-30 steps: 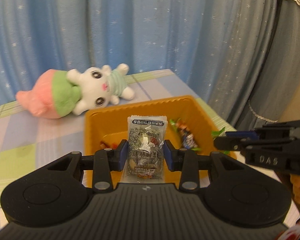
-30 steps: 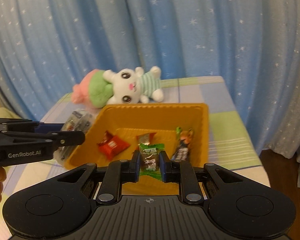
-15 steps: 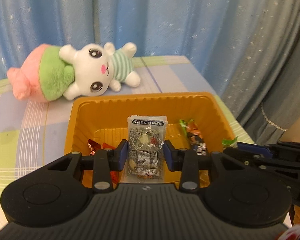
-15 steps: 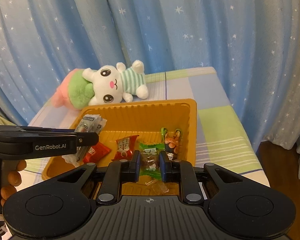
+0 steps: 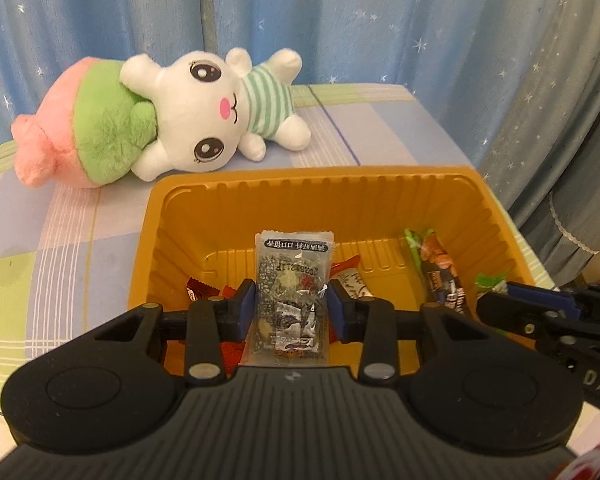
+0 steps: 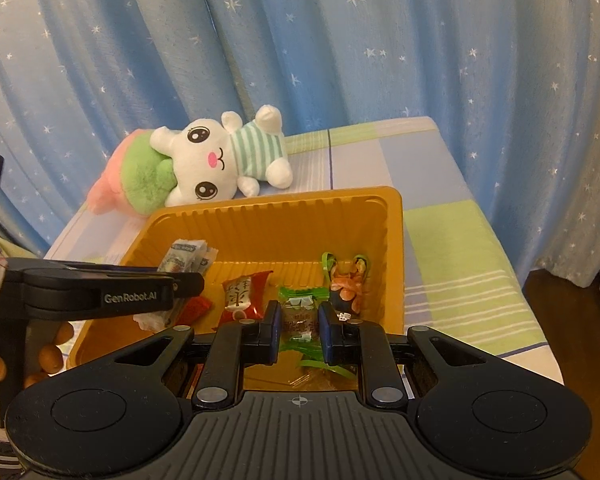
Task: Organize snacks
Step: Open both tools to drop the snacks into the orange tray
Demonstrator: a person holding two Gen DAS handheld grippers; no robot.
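Note:
An orange plastic tray (image 5: 312,188) (image 6: 276,220) sits on the checked table. My left gripper (image 5: 291,312) is shut on a clear packet of mixed nuts (image 5: 294,280) and holds it over the tray's near side; the packet also shows in the right wrist view (image 6: 186,258). My right gripper (image 6: 299,326) is shut on a green-wrapped candy (image 6: 300,312), over the tray's near right part. Inside the tray lie a red-and-white packet (image 6: 242,294), a small red packet (image 6: 196,308) and a long dark and orange bar (image 5: 438,272) (image 6: 346,284).
A white plush rabbit with a pink and green body (image 5: 168,120) (image 6: 204,164) lies behind the tray. Blue starred curtains (image 6: 300,40) hang behind the table. The table's right edge (image 6: 496,248) drops to a dark floor.
Both grippers moved forward and over the tray with their snacks. The left gripper swung from the tray's left side to above its inside.

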